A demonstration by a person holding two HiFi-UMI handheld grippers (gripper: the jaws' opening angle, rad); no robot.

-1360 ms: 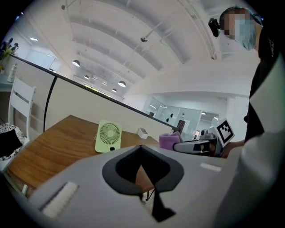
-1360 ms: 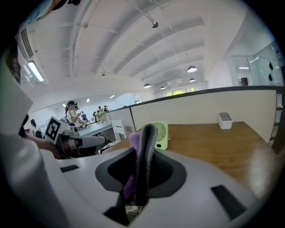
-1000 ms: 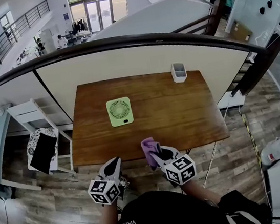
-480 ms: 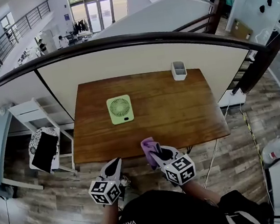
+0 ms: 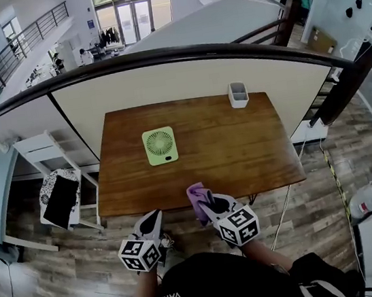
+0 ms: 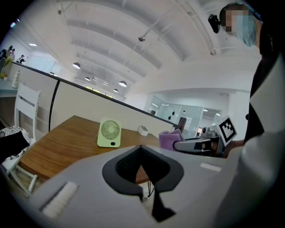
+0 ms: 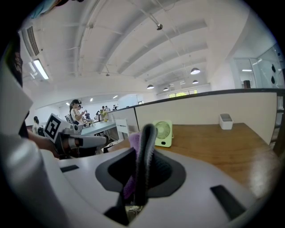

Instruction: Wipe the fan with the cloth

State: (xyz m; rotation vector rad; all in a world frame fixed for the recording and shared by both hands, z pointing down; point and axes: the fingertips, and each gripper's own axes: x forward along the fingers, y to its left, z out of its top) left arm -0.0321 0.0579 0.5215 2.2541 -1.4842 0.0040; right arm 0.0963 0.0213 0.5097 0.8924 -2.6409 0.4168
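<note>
We see a bright, evenly lit scene, daylight entering through the glass doors [image 5: 132,18] far back and ceiling lamps [image 7: 194,71] glowing overhead, a mild sheen on the bench [image 5: 234,148], heavy fisheye bending with black corners, and the left gripper [image 6: 141,149] and right gripper [image 7: 148,130] soft near the lens.

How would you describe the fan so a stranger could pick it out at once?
Start at the brown wooden table. On its left half stands a small square fan. It is pale green with a round grille, unlike the white container at the far edge.
</note>
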